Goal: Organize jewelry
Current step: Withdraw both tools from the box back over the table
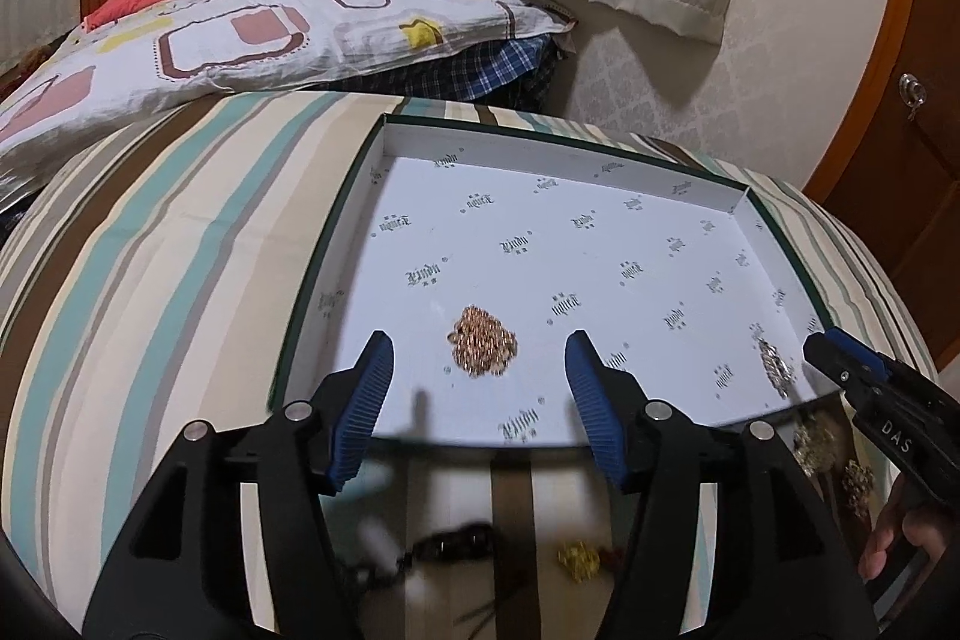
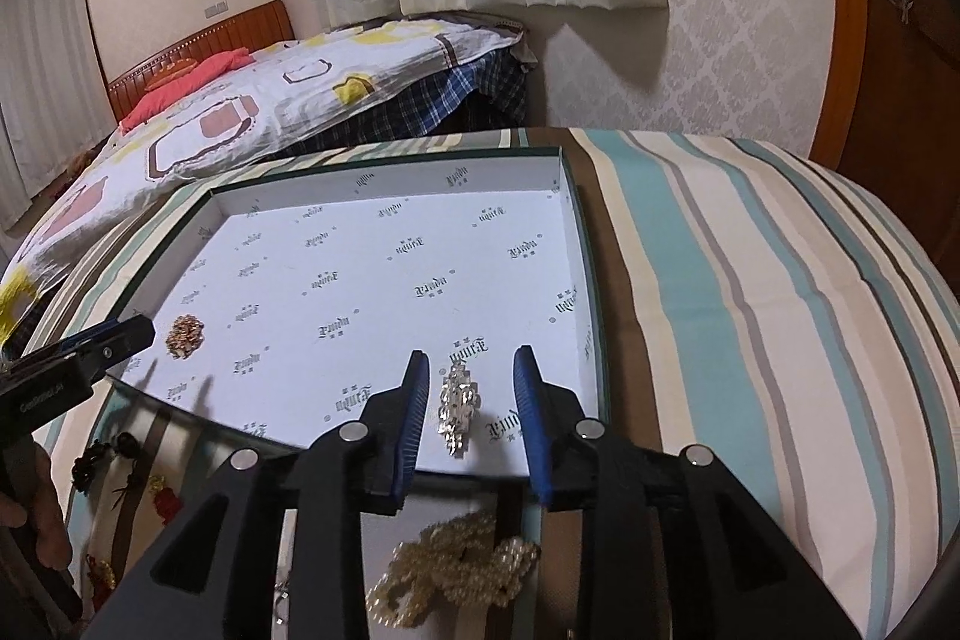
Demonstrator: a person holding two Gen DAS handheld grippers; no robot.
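Left wrist view. Left gripper [image 1: 480, 358] hovered over near edge of white box lid [image 1: 600, 172], jaws spread wide, nothing between pads. Gold chain heap [image 1: 483, 349] lay on lid floor, framed by the two blue fingers but apart from both; bunched in a pile, prob. set down there as one sorted item. Silver chain [image 1: 775, 361] lay at lid's near-right corner, just beside tip of right gripper [image 1: 840, 358]. Outside lid, on striped cloth [image 1: 180, 250] below: yellow-gold piece [image 1: 579, 562], dark beaded item [image 1: 456, 544] (blurred), pale beaded cluster [image 1: 813, 445] at right. These looked unsorted, waiting their turn. Lid's low walls would keep loose chains from sliding off cloth.

Right wrist view. Right gripper [image 2: 471, 388] over lid's near-right part, jaws parted, silver chain [image 2: 459, 409] stretched lengthwise between fingers, touching neither as far as visible; reads as released or about to be taken, can't tell which. Gold chain heap [image 2: 186, 335] sat well apart at lid's near-left corner, left gripper's tip [image 2: 129, 334] just beside it. Two items kept at opposite ends, likely so they won't tangle. Pearl-like beaded piece [image 2: 456, 568] on cloth under gripper, outside lid. Dark [image 2: 99, 460] and red [image 2: 165, 499] trinkets at left, outside lid.

Status, est.: two pcs in lid, several left on cloth; early in job.
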